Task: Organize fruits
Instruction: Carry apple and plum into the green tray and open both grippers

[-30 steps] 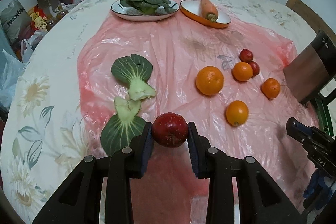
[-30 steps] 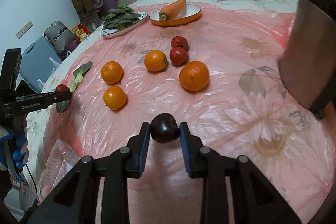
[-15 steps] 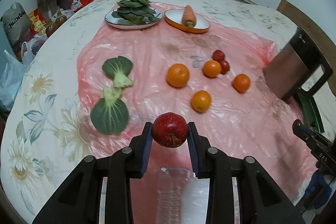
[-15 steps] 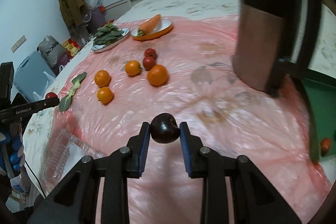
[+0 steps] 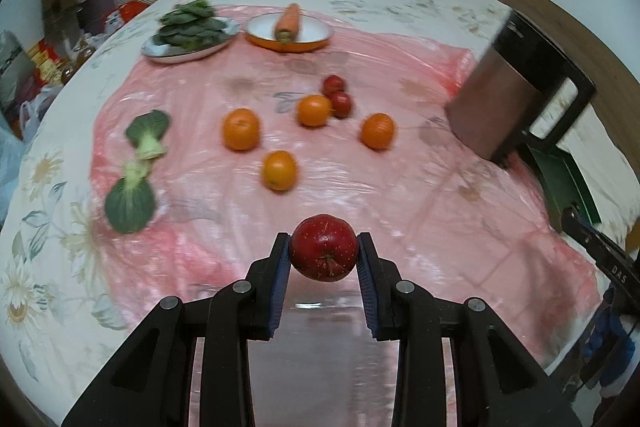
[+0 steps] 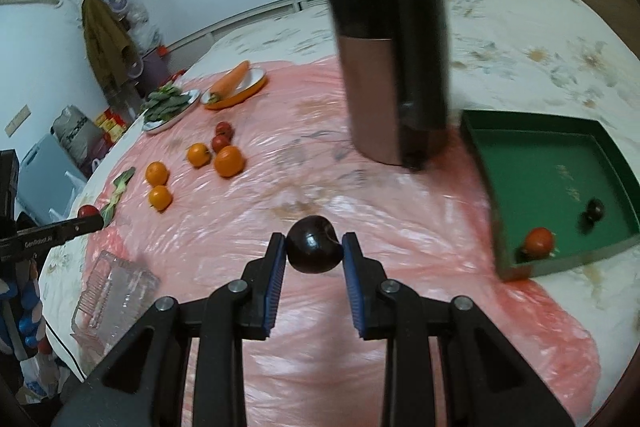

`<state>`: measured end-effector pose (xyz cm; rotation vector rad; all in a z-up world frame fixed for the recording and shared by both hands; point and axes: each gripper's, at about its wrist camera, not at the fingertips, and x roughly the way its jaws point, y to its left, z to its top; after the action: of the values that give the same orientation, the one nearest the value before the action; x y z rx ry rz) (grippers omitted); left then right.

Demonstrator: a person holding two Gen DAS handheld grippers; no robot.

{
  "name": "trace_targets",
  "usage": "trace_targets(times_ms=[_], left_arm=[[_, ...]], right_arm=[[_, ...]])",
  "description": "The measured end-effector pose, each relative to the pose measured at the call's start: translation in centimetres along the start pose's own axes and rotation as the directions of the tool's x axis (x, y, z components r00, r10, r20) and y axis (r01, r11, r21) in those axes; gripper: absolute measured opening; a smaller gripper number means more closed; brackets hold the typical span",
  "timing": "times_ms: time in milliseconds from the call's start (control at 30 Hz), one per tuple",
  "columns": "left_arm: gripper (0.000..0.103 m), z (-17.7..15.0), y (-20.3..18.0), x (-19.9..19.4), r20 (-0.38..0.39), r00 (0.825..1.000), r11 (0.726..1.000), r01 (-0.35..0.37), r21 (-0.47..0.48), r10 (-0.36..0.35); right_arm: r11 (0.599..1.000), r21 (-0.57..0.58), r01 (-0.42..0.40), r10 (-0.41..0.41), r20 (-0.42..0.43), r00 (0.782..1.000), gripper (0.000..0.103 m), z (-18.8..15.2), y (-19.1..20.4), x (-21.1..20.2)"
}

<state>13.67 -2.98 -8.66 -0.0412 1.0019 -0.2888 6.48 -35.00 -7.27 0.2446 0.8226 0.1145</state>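
My left gripper [image 5: 324,254] is shut on a red apple [image 5: 324,251], held above the near edge of the pink sheet over a clear plastic container [image 5: 320,323]. My right gripper [image 6: 314,250] is shut on a dark plum [image 6: 314,250], held above the sheet. A green tray [image 6: 548,163] at the right holds a small orange fruit [image 6: 539,241] and a dark fruit [image 6: 594,213]. Several oranges [image 5: 241,129] and two small red fruits [image 5: 338,95] lie mid-sheet.
A tall brown and black kettle [image 6: 394,63] stands left of the tray. A plate of greens [image 5: 190,31] and an orange dish with a carrot [image 5: 289,29] sit far back. Two bok choy pieces [image 5: 136,167] lie at the left. The clear container [image 6: 114,291] also shows in the right wrist view.
Both grippers have pulled back and swung right with their fruit. The kettle and the green tray have come into the right wrist view; the clear container now lies under the left gripper.
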Motion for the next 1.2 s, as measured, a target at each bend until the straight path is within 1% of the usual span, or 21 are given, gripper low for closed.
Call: trace_targets(times_ms=[233,433,567,900,1100,1200], left_arm=[[0.028,0.3,-6.4,1.2,-0.034,0.997,0.995,0.072,0.075,-0.070],[0.028,0.7,-12.7,2.5,-0.060,0.989,0.978,0.140,0.154,-0.132],[0.028,1.1,-17.1,3.3,-0.082,0.982,0.961,0.186,0.205,-0.172],[0.028,2.1,-25.8,5.2,-0.126,0.962,0.915,0.271,0.299,-0.244],[0.028,2.7,-30.6,6.9,-0.153,0.951,0.884,0.306,0.355,-0.268],[0.028,3.0,-33.1,7.9,-0.167,0.947,0.868,0.317,0.382,-0.273]], right_arm=[[0.998,0.048,0.048,-0.049,0.017,0.999,0.030,-0.6,-4.5,-1.8],[0.989,0.105,0.100,-0.105,0.044,0.994,0.030,-0.3,-9.0,-3.4],[0.980,0.144,0.134,-0.143,0.055,0.988,0.030,-0.2,-12.0,-4.1],[0.950,0.232,0.208,-0.229,0.070,0.971,0.030,-0.2,-19.0,-5.3],[0.926,0.268,0.266,-0.293,0.065,0.954,0.030,0.3,-23.1,-5.4],[0.918,0.267,0.295,-0.320,0.057,0.946,0.030,0.6,-24.6,-5.1]])
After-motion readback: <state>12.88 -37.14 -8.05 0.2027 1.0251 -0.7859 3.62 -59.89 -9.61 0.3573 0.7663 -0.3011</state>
